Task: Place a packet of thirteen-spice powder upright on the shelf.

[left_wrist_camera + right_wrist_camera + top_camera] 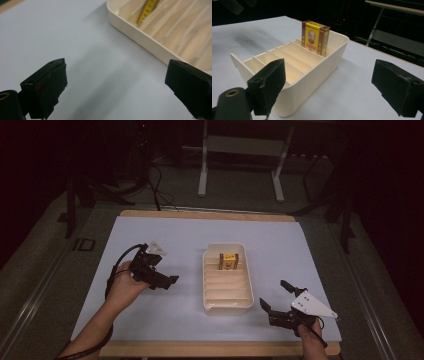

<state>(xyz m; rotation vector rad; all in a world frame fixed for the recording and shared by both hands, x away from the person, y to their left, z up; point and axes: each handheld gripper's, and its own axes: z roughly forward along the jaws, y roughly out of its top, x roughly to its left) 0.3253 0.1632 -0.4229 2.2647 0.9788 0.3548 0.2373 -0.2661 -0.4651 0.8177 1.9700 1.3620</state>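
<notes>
Slotted tray (227, 301) at mid-table, one small box (228, 261) upright in a far slot. A careless sweep by either tool could likely nudge the tray's wall or tip the box. Left gripper (167, 281), jaws apart and empty, points level toward the tray; right gripper (275, 295), jaws likewise spread on nothing, rests near the tray's near corner

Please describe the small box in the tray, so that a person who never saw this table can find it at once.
On the pale blue table mat, a cream slotted tray sits in the middle. The small box stands upright in a slot near the tray's far end. It is yellow and dark red with a portrait on its front, and the other slots hold nothing.
</notes>
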